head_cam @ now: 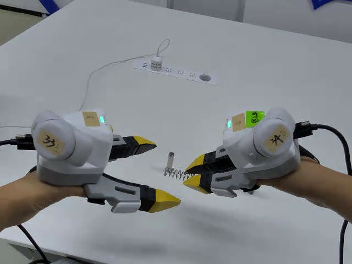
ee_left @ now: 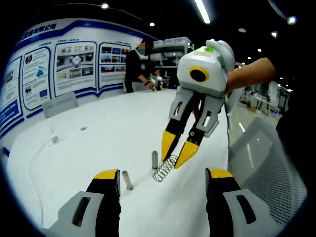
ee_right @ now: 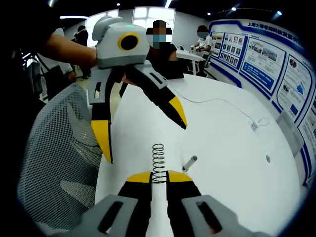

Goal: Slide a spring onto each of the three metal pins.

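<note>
The right gripper (head_cam: 193, 173) clenches a spring (head_cam: 176, 174) at frame centre. The left gripper (head_cam: 163, 173) holds its fingers released, apart.

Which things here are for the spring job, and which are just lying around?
For the job:
- spring, clamped in the right gripper
- upright metal pin beside it
- second metal pin nearby
- left gripper, jaws open

Just lying about:
- power strip farther back on the table
- white plug in it
</note>
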A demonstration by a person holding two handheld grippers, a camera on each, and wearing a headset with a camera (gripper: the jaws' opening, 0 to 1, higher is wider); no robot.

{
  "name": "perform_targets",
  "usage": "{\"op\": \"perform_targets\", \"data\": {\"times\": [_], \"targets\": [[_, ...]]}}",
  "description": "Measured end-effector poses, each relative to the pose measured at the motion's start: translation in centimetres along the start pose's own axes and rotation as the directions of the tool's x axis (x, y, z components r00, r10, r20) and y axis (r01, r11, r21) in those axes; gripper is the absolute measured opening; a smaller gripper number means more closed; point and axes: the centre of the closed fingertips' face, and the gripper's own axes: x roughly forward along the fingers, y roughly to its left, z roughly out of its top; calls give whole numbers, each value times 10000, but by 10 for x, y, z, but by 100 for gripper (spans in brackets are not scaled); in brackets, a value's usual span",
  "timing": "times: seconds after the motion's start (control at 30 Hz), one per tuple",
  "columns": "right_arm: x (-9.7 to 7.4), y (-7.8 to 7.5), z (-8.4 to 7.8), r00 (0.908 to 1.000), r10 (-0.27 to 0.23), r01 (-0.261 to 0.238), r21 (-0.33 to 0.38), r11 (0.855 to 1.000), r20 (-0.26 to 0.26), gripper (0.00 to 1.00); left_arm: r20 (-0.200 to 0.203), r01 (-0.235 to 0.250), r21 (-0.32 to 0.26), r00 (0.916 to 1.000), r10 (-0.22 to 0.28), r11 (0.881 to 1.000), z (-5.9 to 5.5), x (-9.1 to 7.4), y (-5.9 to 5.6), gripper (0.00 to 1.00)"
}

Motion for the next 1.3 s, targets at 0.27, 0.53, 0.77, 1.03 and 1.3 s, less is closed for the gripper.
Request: {"op": "perform_targets", "data": {"times": [0.27,0.53,0.77,1.03,1.3], "targets": [[-18,6,3,9998,-153,155,-195,9997,134,11,-15,371,387,9993,-370,9986,8,6,-13,64],[-24,17,1,9999,-31,37,-436,9990,123,11,-55,613,567,9981,-611,9965,9,9,-21,55],[-26,21,4,9998,40,-29,-638,9980,171,11,-29,848,780,9964,-848,9933,11,8,-25,43],[-28,19,5,9998,-52,66,-742,9972,184,11,-110,1225,967,9925,-1220,9878,14,10,-31,26],[-30,21,7,9997,10,12,-885,9961,243,11,-342,1545,1215,9879,-1514,9805,14,12,-35,16]]}}
